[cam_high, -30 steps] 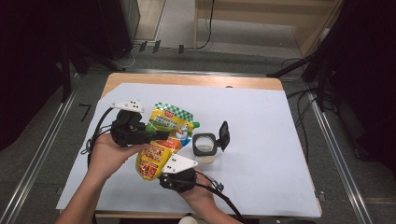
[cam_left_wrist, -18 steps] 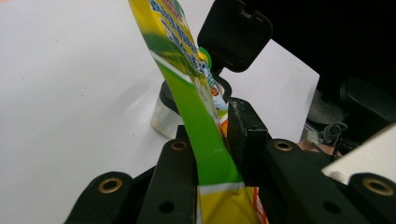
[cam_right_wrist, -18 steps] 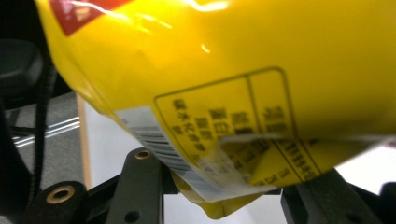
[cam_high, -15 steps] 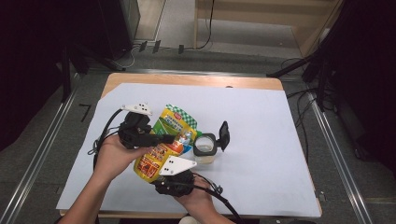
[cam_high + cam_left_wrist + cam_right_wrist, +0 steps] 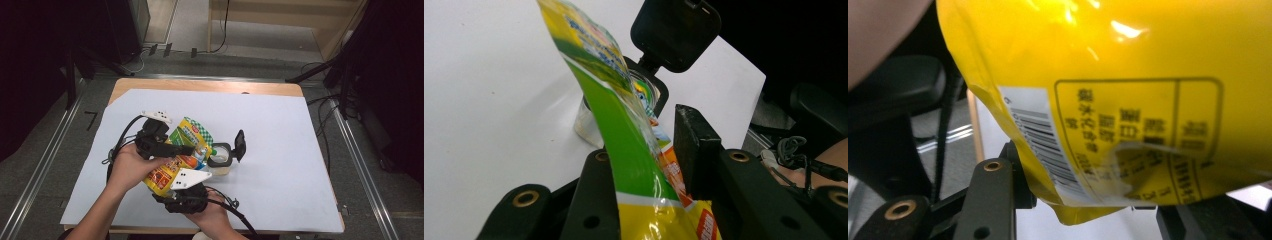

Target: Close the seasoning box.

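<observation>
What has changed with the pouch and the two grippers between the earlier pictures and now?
The pouch has tipped further: its green top now leans over the mouth of the clear jar. The jaws of the left gripper have just been opening, with the pouch between them; one jaw stands off it. The jaws of the right gripper have also been opening, at the pouch's bottom. The jar, its open black lid and the table stayed as they were.

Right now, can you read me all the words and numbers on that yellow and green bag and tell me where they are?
No line can be quoted for sure.
Yellow back of the bag: a boxed panel of Asian characters, blurred.
White sticker on the bag: a barcode, digits too small.
Green top of the bag: blue and white lettering, blurred.
Red patch at the bag's lower edge: print too blurred.
</observation>
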Motion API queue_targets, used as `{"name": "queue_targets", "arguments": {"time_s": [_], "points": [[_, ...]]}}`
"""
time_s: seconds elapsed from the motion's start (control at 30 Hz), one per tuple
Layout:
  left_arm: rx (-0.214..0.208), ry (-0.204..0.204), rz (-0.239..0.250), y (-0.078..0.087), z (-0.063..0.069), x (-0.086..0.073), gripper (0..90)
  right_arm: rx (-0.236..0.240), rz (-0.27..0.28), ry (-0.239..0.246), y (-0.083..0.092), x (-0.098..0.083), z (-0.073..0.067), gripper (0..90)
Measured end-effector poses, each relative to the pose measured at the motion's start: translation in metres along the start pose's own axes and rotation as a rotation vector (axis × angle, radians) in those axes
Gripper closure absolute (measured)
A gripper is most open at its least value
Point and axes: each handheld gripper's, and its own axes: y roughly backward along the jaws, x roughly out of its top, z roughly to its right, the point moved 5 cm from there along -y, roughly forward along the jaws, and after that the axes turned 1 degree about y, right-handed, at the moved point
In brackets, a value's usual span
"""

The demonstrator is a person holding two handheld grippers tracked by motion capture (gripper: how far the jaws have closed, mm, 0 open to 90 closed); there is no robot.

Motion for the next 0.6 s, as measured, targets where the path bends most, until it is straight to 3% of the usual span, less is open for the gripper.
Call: {"name": "queue_targets", "arguments": {"time_s": [0.23,0.4,0.6], "points": [[-0.008,0.018,-0.025,-0.006,-0.001,0.002,71.4,0.025,0.001,-0.014,0.002,0.001,-0.002,57.9],[0.008,0.01,-0.054,-0.011,0.0,0.005,70.6,0.012,-0.006,-0.004,0.002,0.002,-0.002,57.8],[0.02,0.031,-0.069,-0.017,-0.004,0.01,70.0,0.01,-0.006,-0.011,0.002,0.001,0.003,55.9]]}}
